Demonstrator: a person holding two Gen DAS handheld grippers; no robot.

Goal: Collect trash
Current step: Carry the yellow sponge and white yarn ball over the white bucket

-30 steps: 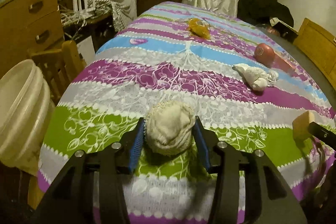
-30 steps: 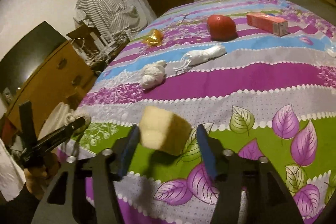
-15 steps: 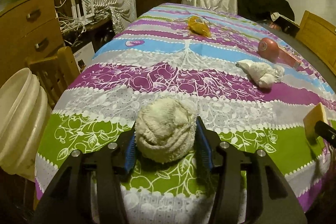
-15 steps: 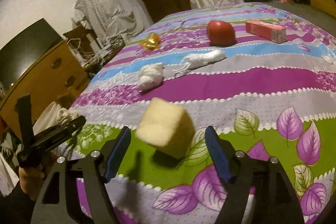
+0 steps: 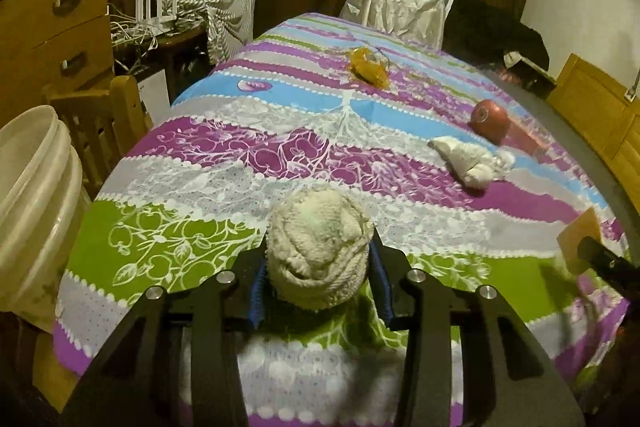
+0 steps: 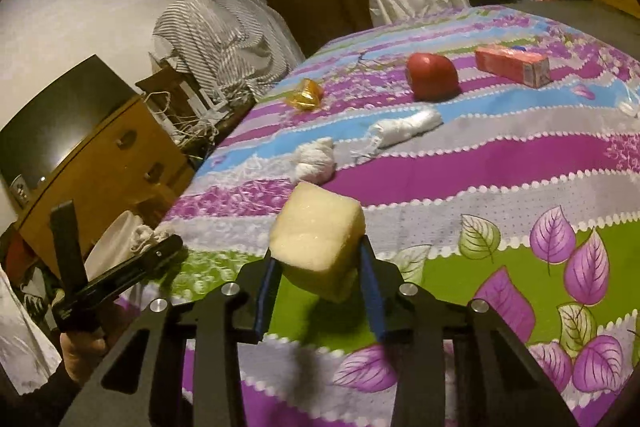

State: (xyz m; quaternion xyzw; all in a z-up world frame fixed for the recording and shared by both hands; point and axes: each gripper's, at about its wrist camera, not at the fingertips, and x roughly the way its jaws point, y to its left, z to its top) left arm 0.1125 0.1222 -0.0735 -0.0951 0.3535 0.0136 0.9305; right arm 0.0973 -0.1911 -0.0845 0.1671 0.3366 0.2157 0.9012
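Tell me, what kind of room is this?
Probably a dining room at home: a long table under a colourful tablecloth, wooden chairs around it, and a wooden dresser with drawers by the wall.

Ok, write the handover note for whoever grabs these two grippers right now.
Left gripper: jaws just closed on the cream balled-up cloth.
Right gripper: jaws just closed on the pale yellow sponge block.
Nothing visibly binned yet; the white plastic bucket stands off the table's left edge.
Left on the tablecloth: white crumpled wad, white rolled bag, gold wrapper, red round object, red carton.
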